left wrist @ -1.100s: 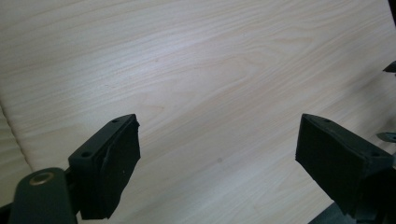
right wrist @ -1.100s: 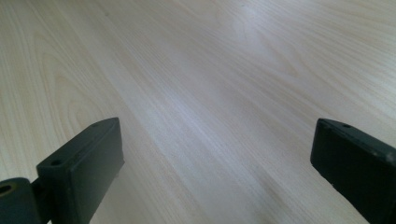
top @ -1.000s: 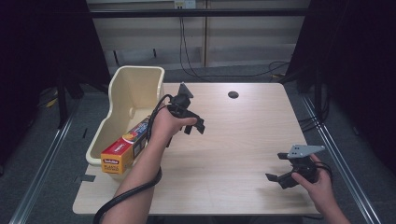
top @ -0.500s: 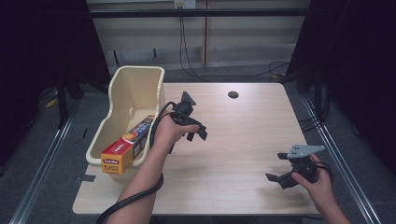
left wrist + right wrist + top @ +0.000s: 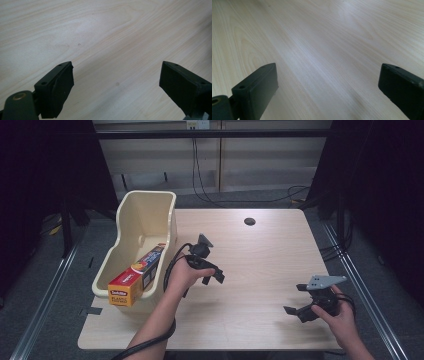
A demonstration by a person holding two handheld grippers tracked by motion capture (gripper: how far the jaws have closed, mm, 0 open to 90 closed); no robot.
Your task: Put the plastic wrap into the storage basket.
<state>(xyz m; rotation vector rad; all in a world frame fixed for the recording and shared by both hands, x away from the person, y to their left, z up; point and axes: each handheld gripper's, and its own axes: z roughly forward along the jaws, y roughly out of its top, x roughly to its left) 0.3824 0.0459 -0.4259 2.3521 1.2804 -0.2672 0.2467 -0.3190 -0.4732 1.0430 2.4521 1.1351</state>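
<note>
In the high view I am seeing the left gripper [image 5: 212,276] hanging over the middle of the wooden table [image 5: 260,250], jaws spread and holding nothing. Against the frame half a second ago it is sitting lower and a little further right, so the left hand [image 5: 186,276] is drawing away from the cream bin [image 5: 145,227] at the left of the frame. The bin is lying at the table's left edge with the red and yellow plastic wrap box [image 5: 135,280] resting inside it, one end poking out past the near rim; neither has shifted. The right gripper [image 5: 300,307] is staying at the lower right, held by the right hand [image 5: 340,312], jaws apart and empty, just as before.

In the left gripper view I am looking along two black jaws standing wide apart over bare wood grain [image 5: 110,45], nothing between them.

In the right gripper view the jaws are likewise gaping over plain tabletop [image 5: 324,50].
</note>
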